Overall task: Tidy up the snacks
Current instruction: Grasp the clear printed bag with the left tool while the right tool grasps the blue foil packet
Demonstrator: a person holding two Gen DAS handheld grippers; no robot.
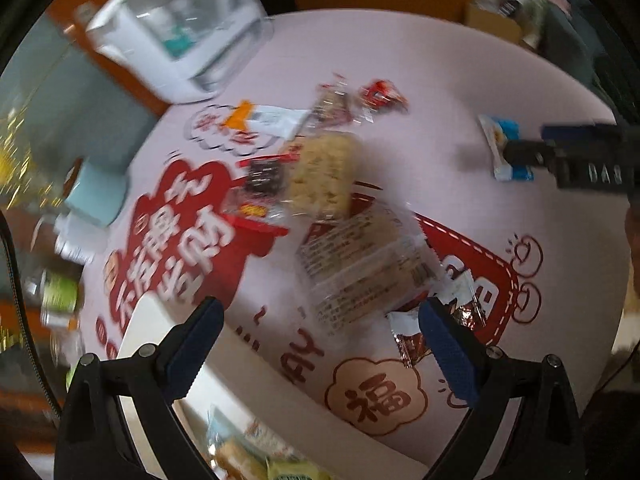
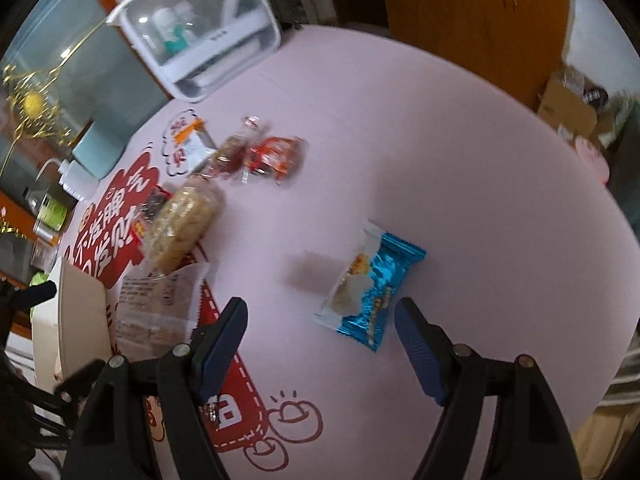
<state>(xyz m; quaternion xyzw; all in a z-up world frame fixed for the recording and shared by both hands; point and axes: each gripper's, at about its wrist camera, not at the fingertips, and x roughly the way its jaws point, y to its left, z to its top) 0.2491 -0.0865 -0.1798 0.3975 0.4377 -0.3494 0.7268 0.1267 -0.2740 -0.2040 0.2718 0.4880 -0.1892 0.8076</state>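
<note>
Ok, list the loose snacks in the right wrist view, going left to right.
Orange-and-white packet → noodle-like snack in a clear wrapper → red wrapped snack → blue-and-white packet, which lies alone ahead of the open right claw.

Motion blur smears the whole left wrist view, so the print on the clear crinkly noodle packet (image 1: 362, 268) cannot be read. The small brown foil sachet (image 1: 416, 340) is partly hidden behind a blue finger pad (image 1: 448, 356). The white open box (image 2: 76, 320) by the table's edge is cut off, its contents unclear.
</note>
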